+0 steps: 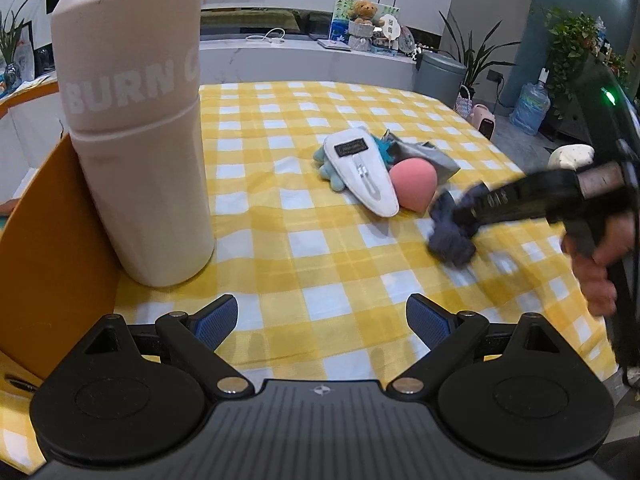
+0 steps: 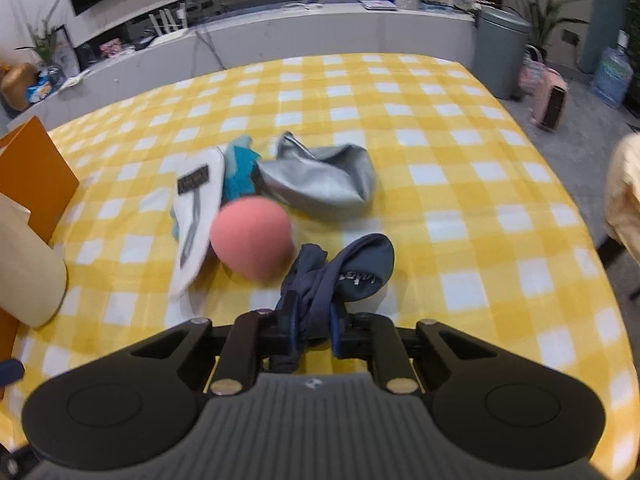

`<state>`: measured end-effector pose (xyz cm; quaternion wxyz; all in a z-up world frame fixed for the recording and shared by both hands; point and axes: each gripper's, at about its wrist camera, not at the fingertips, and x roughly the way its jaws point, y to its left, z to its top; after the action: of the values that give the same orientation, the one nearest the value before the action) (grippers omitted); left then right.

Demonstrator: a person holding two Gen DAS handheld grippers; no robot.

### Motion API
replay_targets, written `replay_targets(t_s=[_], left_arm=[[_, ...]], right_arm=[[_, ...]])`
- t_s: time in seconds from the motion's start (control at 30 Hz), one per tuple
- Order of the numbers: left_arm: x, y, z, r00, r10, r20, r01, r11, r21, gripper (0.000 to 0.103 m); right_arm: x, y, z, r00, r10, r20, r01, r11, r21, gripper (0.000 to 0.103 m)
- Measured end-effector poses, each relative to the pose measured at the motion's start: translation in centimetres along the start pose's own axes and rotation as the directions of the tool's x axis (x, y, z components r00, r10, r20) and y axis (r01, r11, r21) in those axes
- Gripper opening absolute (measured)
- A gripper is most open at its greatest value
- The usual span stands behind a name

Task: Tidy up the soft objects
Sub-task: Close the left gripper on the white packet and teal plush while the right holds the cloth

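My right gripper (image 2: 314, 330) is shut on a dark blue sock (image 2: 356, 272), held just above the yellow checked tablecloth (image 2: 460, 208); the sock also shows in the left wrist view (image 1: 452, 228). Just beyond it lie a pink sponge egg (image 2: 252, 236), a white slipper-shaped pouch (image 2: 196, 208), a teal plush piece (image 2: 240, 168) and a grey cloth bag (image 2: 324, 184). My left gripper (image 1: 322, 320) is open and empty, low over the cloth, well short of the pile (image 1: 374, 170).
A tall beige bottle (image 1: 136, 128) stands close on the left beside an orange box (image 1: 48, 248). The table's right edge drops to the floor, where a grey bin (image 2: 502, 48) and a pink heater (image 2: 550, 100) stand.
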<state>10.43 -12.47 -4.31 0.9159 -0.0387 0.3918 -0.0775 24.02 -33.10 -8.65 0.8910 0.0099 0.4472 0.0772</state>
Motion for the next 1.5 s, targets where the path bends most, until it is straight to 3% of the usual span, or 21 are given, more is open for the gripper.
replay_targets(t_s=[0.17, 0.4, 0.57, 0.7, 0.87, 0.97, 1.03, 1.1, 1.2, 1.33, 1.5], left_arm=[[0.6, -0.3, 0.8, 0.999, -0.015, 0.05, 0.013, 0.999, 0.041, 0.103], [4.7, -1.7, 2.8, 0.998, -0.005, 0.07, -0.001, 0.996, 0.084, 0.103], [7.5, -3.1, 3.7, 0.993, -0.112, 0.038, 0.106, 0.985, 0.134, 0.103], [9.5, -4.8, 3.9, 0.996, -0.051, 0.076, 0.032, 0.972, 0.231, 0.103], [11.0, -5.3, 3.9, 0.993, -0.05, 0.106, 0.016, 0.954, 0.299, 0.087], [11.9, -5.1, 3.9, 0.993, -0.066, 0.1, 0.034, 0.957, 0.287, 0.067], [11.9, -4.7, 4.1, 0.991, -0.089, 0.097, 0.062, 0.966, 0.25, 0.036], [11.8, -4.3, 4.2, 0.99, -0.087, 0.112, 0.061, 0.975, 0.214, 0.025], [10.9, -3.7, 3.7, 0.984, -0.112, 0.136, 0.084, 0.976, 0.199, 0.021], [9.3, -3.2, 2.5, 0.985, -0.073, 0.159, 0.04, 0.978, 0.203, 0.014], [6.5, -2.5, 0.1, 0.992, -0.051, 0.114, 0.029, 0.981, 0.19, 0.012]], right_arm=[[-1.8, -0.8, -1.5, 0.998, -0.058, -0.013, 0.058, 0.998, 0.032, 0.013], [-2.8, -2.0, -1.4, 0.995, -0.101, 0.007, 0.101, 0.994, 0.052, 0.014], [-2.9, -3.3, -1.0, 0.993, -0.121, 0.011, 0.12, 0.99, 0.079, 0.014], [-2.8, -3.4, -0.9, 0.996, -0.087, 0.012, 0.086, 0.992, 0.09, 0.014], [-2.9, -3.5, -0.7, 0.996, -0.085, 0.019, 0.083, 0.992, 0.098, 0.014], [-2.9, -3.5, -0.6, 0.996, -0.087, 0.025, 0.084, 0.991, 0.1, 0.014], [-3.0, -3.5, -0.6, 0.996, -0.087, 0.028, 0.084, 0.991, 0.102, 0.014], [-2.9, -3.7, -0.5, 0.996, -0.088, 0.025, 0.085, 0.991, 0.108, 0.014], [-2.9, -3.8, -0.6, 0.996, -0.091, 0.02, 0.088, 0.99, 0.113, 0.014], [-2.7, -3.6, -0.7, 0.996, -0.088, 0.008, 0.087, 0.992, 0.094, 0.014], [-2.4, -3.1, -1.0, 0.998, -0.067, -0.008, 0.068, 0.995, 0.068, 0.014]])
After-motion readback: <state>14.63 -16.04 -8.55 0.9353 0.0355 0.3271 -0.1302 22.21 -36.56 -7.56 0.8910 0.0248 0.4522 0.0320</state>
